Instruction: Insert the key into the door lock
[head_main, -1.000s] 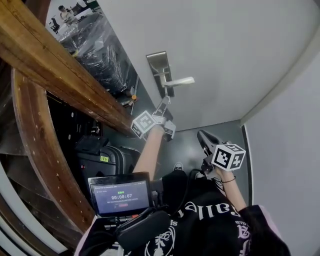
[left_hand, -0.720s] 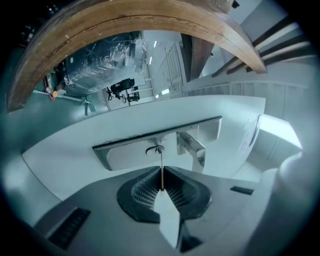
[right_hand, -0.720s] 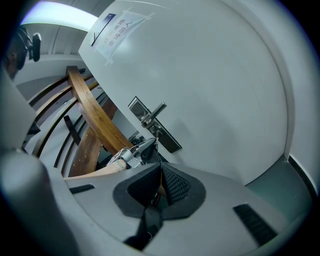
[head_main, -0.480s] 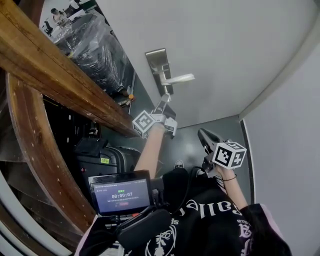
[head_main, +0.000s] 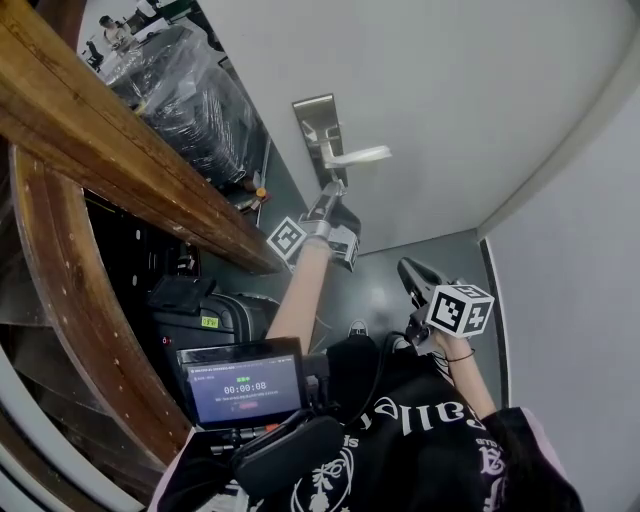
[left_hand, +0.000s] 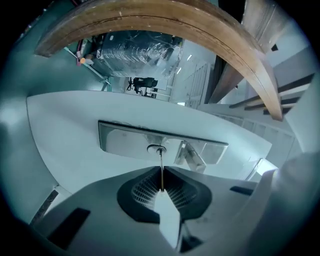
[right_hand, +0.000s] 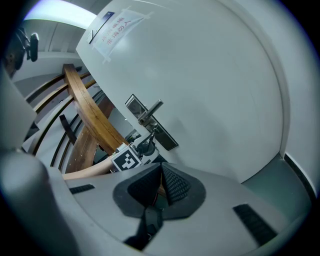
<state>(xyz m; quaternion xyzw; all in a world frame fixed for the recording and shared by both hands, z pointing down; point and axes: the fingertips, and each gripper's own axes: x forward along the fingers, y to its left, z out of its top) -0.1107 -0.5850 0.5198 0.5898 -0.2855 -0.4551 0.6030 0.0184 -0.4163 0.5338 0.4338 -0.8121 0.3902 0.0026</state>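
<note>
A silver lock plate (head_main: 314, 118) with a lever handle (head_main: 356, 156) is fixed to the white door (head_main: 450, 100). My left gripper (head_main: 329, 203) is raised to the plate's lower end and shut on a thin key. In the left gripper view the key (left_hand: 160, 161) runs straight from the closed jaws (left_hand: 161, 173) to the round keyhole (left_hand: 157, 149). Its tip meets the keyhole; how deep it sits is not visible. The handle (left_hand: 193, 156) lies just right of the keyhole. My right gripper (head_main: 413, 276) hangs lower, away from the door, shut and empty (right_hand: 160, 176).
A curved wooden rail (head_main: 90, 130) runs along the left, with plastic-wrapped dark goods (head_main: 185, 100) behind it. A recorder screen (head_main: 243, 387) sits at the person's chest. A white wall (head_main: 570, 260) closes the corner on the right. A paper notice (right_hand: 116, 26) hangs high on the door.
My left gripper has risen toward the lock plate, bringing the key's tip up to the keyhole. The right gripper has stayed where it was.
</note>
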